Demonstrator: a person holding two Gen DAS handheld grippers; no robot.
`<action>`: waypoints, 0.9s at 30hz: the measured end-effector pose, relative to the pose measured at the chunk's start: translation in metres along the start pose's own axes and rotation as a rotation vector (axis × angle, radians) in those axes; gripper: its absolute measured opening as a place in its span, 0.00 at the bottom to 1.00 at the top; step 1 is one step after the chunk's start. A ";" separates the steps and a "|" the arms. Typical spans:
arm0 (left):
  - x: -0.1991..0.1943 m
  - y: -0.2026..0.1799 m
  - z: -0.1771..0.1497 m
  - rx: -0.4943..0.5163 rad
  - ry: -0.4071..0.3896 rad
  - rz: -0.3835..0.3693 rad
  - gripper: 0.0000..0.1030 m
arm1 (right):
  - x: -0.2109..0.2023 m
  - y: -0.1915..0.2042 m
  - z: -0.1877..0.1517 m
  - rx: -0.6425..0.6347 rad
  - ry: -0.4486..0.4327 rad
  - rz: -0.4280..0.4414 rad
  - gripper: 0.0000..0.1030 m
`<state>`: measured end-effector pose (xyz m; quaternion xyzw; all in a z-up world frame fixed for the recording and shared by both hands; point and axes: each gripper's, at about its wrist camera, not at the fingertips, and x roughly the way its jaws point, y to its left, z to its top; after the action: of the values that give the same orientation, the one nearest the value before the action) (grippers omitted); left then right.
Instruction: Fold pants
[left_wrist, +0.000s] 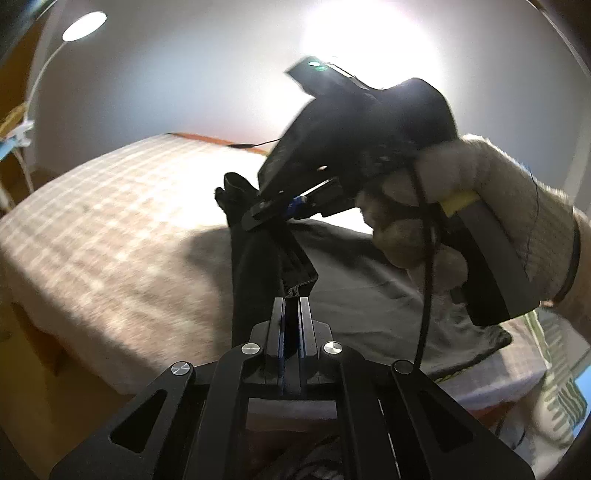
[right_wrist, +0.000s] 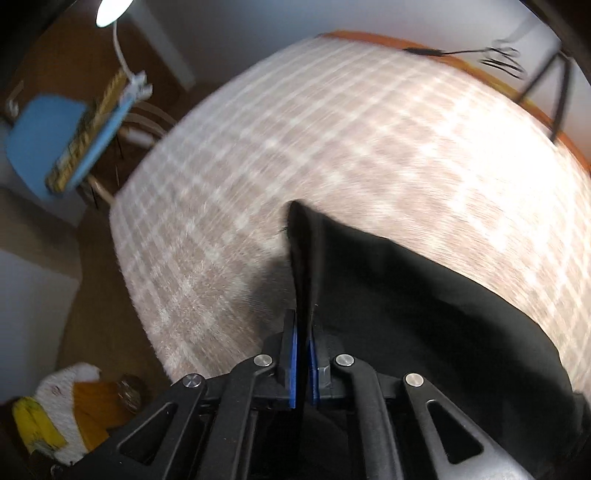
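Black pants (left_wrist: 351, 280) lie partly on a bed with a beige checked cover (left_wrist: 110, 221). My left gripper (left_wrist: 291, 301) is shut on a bunched edge of the pants and holds it above the bed. My right gripper (left_wrist: 275, 208), held by a gloved hand (left_wrist: 480, 206), is shut on another part of the same edge just beyond. In the right wrist view my right gripper (right_wrist: 303, 325) pinches a raised fold of the pants (right_wrist: 424, 306), which drape down to the right over the bed cover (right_wrist: 332, 147).
A white lamp (left_wrist: 83, 26) and a blue chair (right_wrist: 55, 140) stand left of the bed. A tripod and cables (right_wrist: 535, 62) are at the far edge. Clothes (right_wrist: 66, 410) lie on the floor at lower left. A striped cloth (left_wrist: 554, 387) lies at the right.
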<state>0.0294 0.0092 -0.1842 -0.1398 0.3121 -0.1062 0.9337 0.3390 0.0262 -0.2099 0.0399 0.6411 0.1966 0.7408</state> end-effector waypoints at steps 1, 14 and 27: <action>0.001 -0.007 0.002 0.007 0.002 -0.017 0.04 | -0.007 -0.007 -0.002 0.019 -0.017 0.012 0.02; 0.029 -0.102 0.015 0.131 0.082 -0.233 0.04 | -0.107 -0.114 -0.070 0.181 -0.212 0.014 0.02; 0.053 -0.202 0.006 0.334 0.220 -0.425 0.04 | -0.164 -0.220 -0.156 0.350 -0.258 -0.044 0.02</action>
<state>0.0516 -0.1938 -0.1429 -0.0340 0.3535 -0.3637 0.8612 0.2251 -0.2623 -0.1528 0.1789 0.5660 0.0596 0.8026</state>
